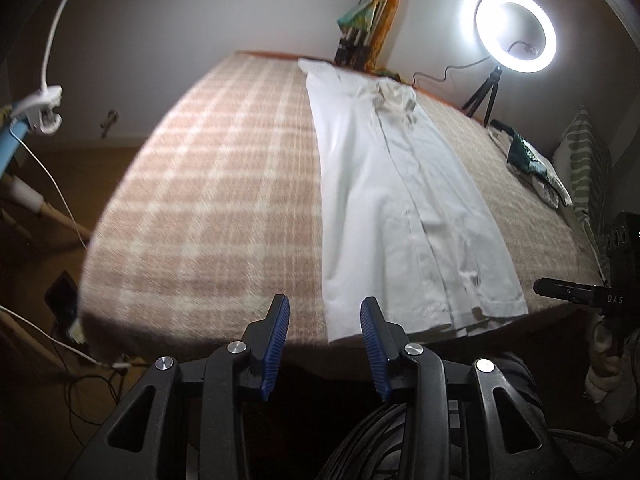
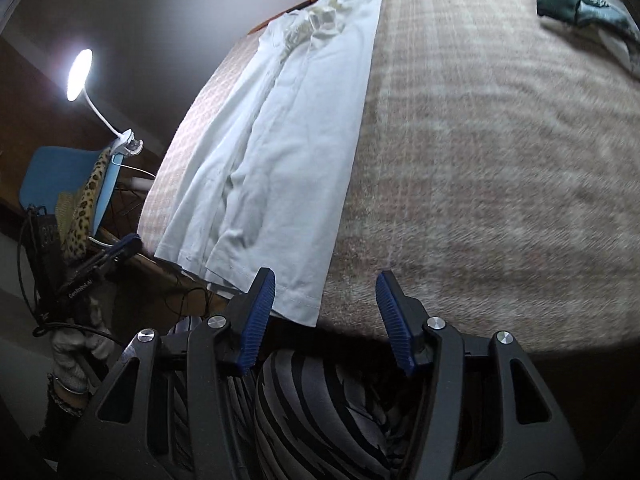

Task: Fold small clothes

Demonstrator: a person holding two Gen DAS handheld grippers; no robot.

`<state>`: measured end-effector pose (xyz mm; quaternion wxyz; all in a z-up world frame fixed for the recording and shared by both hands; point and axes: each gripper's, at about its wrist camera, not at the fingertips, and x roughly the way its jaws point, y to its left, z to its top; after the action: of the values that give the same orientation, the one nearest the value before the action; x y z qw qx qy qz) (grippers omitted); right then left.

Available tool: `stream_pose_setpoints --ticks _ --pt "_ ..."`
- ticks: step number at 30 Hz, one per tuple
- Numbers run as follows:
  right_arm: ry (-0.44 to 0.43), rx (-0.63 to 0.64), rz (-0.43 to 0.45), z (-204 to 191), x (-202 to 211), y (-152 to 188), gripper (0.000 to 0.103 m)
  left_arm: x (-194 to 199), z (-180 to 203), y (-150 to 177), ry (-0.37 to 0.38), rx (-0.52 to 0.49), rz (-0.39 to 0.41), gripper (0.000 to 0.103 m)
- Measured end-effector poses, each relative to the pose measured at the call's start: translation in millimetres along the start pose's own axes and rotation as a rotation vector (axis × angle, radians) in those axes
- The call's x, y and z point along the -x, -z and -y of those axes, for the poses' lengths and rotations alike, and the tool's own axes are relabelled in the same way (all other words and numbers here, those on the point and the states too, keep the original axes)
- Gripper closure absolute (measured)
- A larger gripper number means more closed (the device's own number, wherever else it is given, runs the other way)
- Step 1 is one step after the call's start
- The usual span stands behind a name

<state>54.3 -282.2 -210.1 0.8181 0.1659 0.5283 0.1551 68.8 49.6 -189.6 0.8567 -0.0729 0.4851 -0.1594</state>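
A white garment [image 1: 404, 204] lies flat on the plaid blanket [image 1: 216, 184], folded lengthwise into a long strip from the near edge to the far edge. It also shows in the right wrist view [image 2: 288, 148]. My left gripper [image 1: 325, 316] is open and empty, held just off the near edge beside the garment's left hem corner. My right gripper [image 2: 326, 292] is open and empty, just off the near edge by the garment's right hem corner. The left gripper shows from the side in the right wrist view [image 2: 116, 256]; the right one shows in the left wrist view [image 1: 576, 292].
A lit ring light [image 1: 516, 32] on a small tripod stands at the far right of the blanket. A green and white cloth pile [image 1: 532, 164] lies at the right side. A clip lamp [image 2: 80, 76] shines over a blue chair [image 2: 68, 176] at the left.
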Motion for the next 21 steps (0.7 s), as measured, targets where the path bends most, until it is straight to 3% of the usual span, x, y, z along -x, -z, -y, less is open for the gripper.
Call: stream_pose_setpoints --ticks 7,10,12,15,21 --pt "0.012 0.056 -0.024 -12.9 -15.6 4.7 0.048 -26.3 5.6 8.2 0.052 0.004 -0.058 0.069" --pt "0.026 0.092 -0.033 -20.1 -18.7 3.9 0.067 -26.9 8.4 8.3 0.070 0.002 -0.049 0.080" --pt "0.030 0.106 -0.050 -21.2 -22.9 3.0 0.090 -28.4 8.2 7.1 0.084 0.014 -0.051 0.089" --pt "0.011 0.091 -0.051 -17.5 -24.0 1.4 0.097 -26.8 8.1 5.6 0.089 0.020 -0.047 0.099" --pt "-0.103 0.013 -0.013 -6.9 -5.4 -2.1 0.098 1.6 16.8 0.1 0.130 0.019 0.011 0.101"
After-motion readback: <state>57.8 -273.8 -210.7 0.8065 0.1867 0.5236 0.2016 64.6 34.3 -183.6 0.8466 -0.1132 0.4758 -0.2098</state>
